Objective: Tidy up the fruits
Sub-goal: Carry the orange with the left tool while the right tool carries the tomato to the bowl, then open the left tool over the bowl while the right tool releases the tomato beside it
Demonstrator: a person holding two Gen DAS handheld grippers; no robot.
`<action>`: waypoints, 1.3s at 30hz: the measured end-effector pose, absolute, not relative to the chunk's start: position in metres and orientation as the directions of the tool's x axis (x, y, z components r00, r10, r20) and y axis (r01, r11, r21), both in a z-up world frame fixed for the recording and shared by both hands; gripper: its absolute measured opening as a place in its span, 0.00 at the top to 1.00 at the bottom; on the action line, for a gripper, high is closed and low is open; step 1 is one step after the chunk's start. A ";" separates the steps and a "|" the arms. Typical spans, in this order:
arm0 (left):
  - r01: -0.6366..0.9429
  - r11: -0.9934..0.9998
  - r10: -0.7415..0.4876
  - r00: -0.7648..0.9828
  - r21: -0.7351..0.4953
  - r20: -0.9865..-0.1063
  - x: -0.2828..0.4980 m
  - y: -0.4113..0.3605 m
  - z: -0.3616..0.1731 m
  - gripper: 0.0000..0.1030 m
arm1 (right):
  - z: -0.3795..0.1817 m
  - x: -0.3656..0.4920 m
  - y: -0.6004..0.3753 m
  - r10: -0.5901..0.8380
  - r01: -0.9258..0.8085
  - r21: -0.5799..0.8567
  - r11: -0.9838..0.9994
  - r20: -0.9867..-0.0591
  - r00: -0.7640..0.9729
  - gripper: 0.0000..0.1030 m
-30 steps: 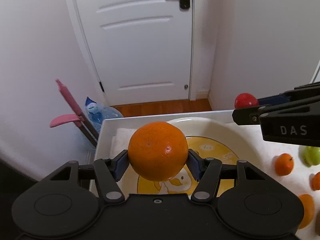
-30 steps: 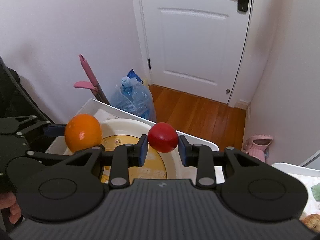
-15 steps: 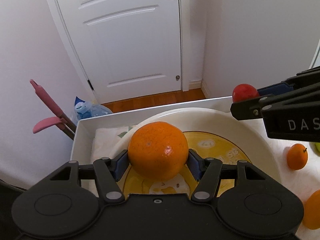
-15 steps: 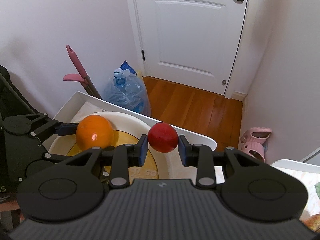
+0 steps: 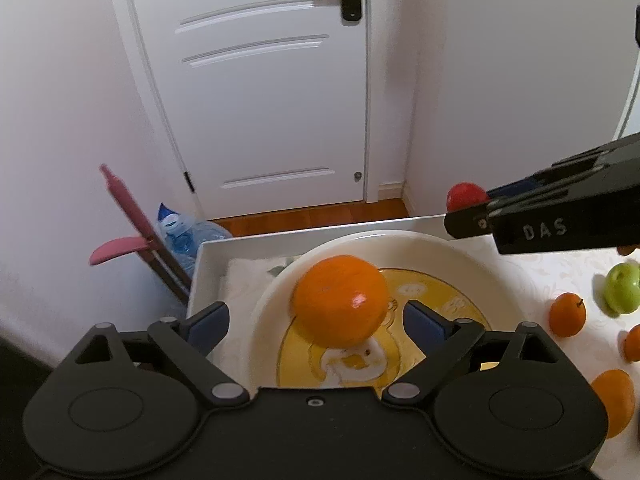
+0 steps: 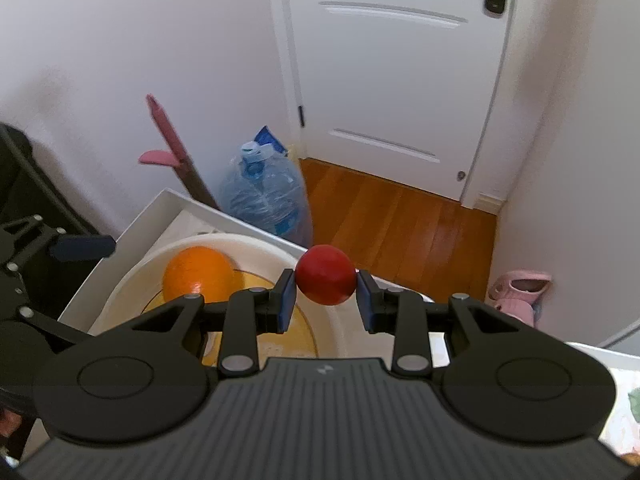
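White walls and a panelled white door (image 5: 276, 92) close off the background, with a strip of wooden floor before the door. Nearer, a cloth-covered counter (image 5: 560, 272) carries a wide cream ceramic plate with a yellow cartoon centre (image 5: 492, 280).

A large round orange (image 5: 340, 300) is seen over the plate's yellow centre, between the fingers of the left gripper (image 5: 316, 320), which are spread wide and clear of the fruit on both sides; whether the orange is fully settled on the plate cannot be told, as its outline is slightly blurred.

A small glossy red round fruit (image 6: 326, 274) is clamped between the blue pads of the right gripper (image 6: 326, 292). It is held above the plate's far rim, on the door side, beyond and to the right of the orange. The bare part of the plate lies toward the gripper's body and to the left of the red fruit, so a short pull back and down is judged to be needed before release, clear of the orange.

Right of the plate, a green apple (image 5: 622, 286) and several small tangerines (image 5: 567, 314) are left on the counter.
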State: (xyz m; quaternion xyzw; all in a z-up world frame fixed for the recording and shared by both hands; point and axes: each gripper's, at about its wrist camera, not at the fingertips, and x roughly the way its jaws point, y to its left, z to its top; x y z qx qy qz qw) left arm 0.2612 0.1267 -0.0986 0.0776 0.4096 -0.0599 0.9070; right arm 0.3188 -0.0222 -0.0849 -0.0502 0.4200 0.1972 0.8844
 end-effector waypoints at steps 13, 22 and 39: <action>0.099 0.993 -0.011 0.638 0.068 -0.770 0.240 0.158 -0.096 0.06 | -0.109 0.308 0.009 0.343 -0.479 0.062 0.876 -0.778 0.526 0.54; 0.094 0.994 -0.012 0.640 0.063 -0.768 0.229 0.162 -0.094 0.06 | -0.106 0.296 0.012 0.310 -0.457 0.011 0.889 -0.749 0.585 0.08; 0.075 0.994 0.008 0.693 0.083 -0.721 0.191 0.161 -0.061 0.06 | -0.053 0.245 -0.008 0.293 -0.393 0.022 0.919 -0.704 0.647 0.02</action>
